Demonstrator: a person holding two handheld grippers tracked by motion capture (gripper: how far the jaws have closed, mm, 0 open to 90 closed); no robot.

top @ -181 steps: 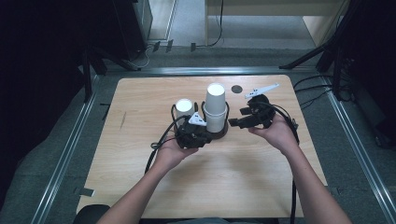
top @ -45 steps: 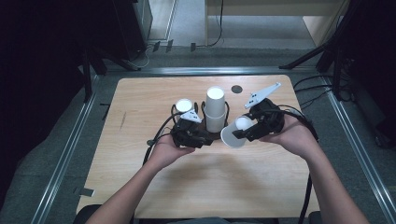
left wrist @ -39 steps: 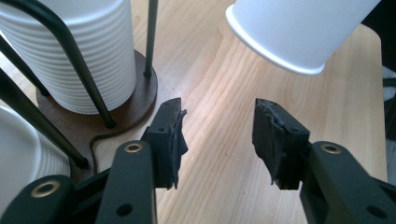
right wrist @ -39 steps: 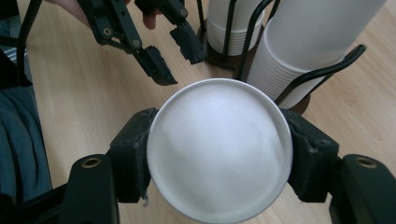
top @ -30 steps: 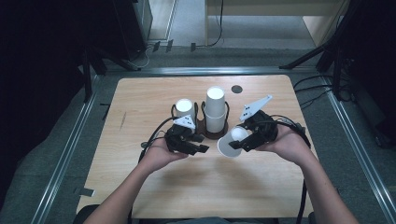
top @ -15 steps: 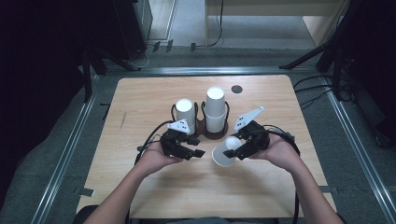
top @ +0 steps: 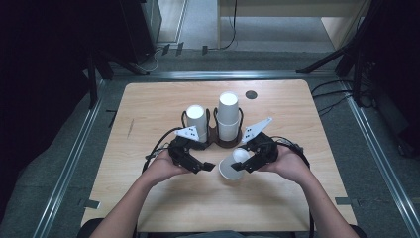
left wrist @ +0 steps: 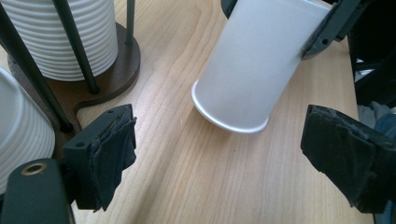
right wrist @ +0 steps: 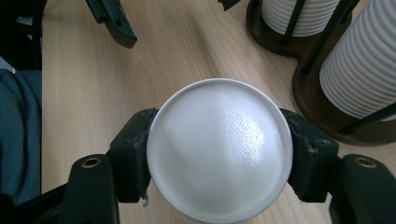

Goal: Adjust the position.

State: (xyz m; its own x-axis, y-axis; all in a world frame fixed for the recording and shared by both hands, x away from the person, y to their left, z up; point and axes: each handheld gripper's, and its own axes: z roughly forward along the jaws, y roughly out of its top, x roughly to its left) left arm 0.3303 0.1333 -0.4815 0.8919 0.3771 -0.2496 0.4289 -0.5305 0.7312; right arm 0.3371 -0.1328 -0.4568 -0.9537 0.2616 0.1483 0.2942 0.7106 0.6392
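1. Right gripper [top: 250, 161], seen in the high view near the middle of the desk [top: 148, 109]: jaws closed around a single white paper cup [top: 233, 166], one pad on each side of its wall.
2. Cup tilted, rim toward the person's left and down toward the desk, base toward the right gripper's body; rim close above the wood or just touching it, cannot tell which.
3. In the right gripper view, round closed base of the cup [right wrist: 219, 149] facing the camera, squeezed between the two black pads.
4. Left gripper [top: 200, 166]: jaws wide open, holding nothing, just left of the cup and pointing toward it.
5. In the left gripper view, cup [left wrist: 254, 70] lying between and beyond the two open pads, apart from both, with the right gripper's jaw against its upper wall.
6. Behind both grippers, dark brown cup holder [top: 216, 136] with thin black upright rods, carrying two stacks of white cups: a shorter stack [top: 196, 119] on the left, a taller stack [top: 228, 116] on the right.
7. Small dark round disc [top: 251, 94] on the desk near the far edge, well apart from the holder.
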